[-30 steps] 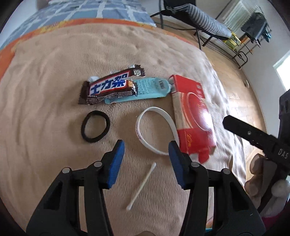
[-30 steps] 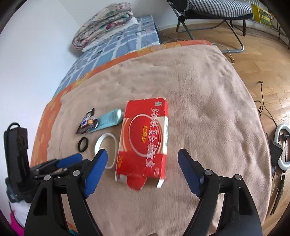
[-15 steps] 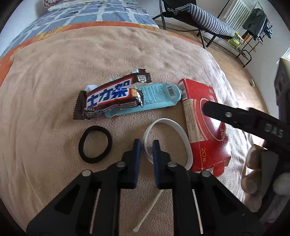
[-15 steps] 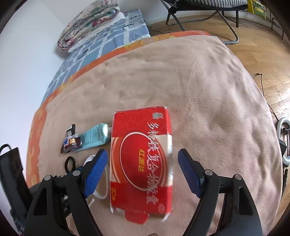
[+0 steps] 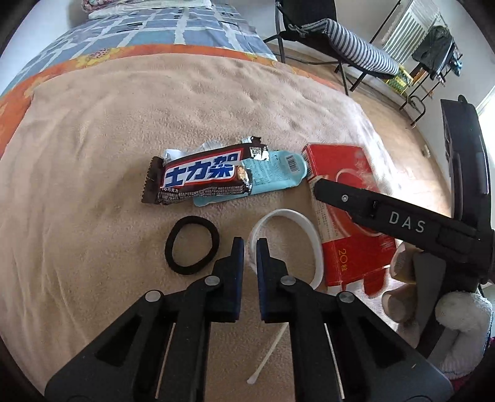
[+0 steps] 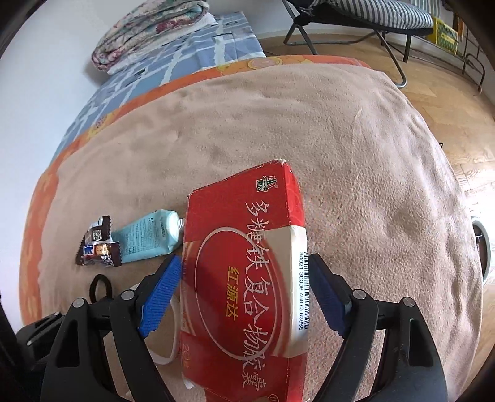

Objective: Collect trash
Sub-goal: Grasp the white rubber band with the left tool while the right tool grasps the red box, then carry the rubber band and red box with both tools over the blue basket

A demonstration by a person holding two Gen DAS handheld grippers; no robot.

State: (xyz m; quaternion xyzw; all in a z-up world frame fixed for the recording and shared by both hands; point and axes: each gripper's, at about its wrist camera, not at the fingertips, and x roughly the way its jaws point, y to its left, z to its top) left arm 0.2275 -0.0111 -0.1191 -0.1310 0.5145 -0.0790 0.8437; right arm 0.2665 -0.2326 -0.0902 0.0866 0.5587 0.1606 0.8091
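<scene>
Pinching the white plastic band [image 5: 312, 238] on the bed, the left gripper [image 5: 250, 247] needed a lift next, while the right gripper [image 6: 244, 278] jaws sat spread around the red box [image 6: 247, 278], so closing looked due.

Tan fleece blanket [image 5: 92, 191]. Red box [image 6: 244, 278], white band, white and yellow script, barcode along side. Brown candy wrapper [image 5: 198, 179], white lettering on blue, red edging. Pale teal tube [image 6: 148, 236], fine print too small to read. Black hair tie [image 5: 191, 244]. White plastic strap [image 5: 297, 235]. White cotton swab [image 5: 266, 355]. Blue pads [image 6: 161, 293], black frames. Beyond: orange floral sheet [image 6: 235, 66], blue-white checked bedding [image 5: 173, 24].
</scene>
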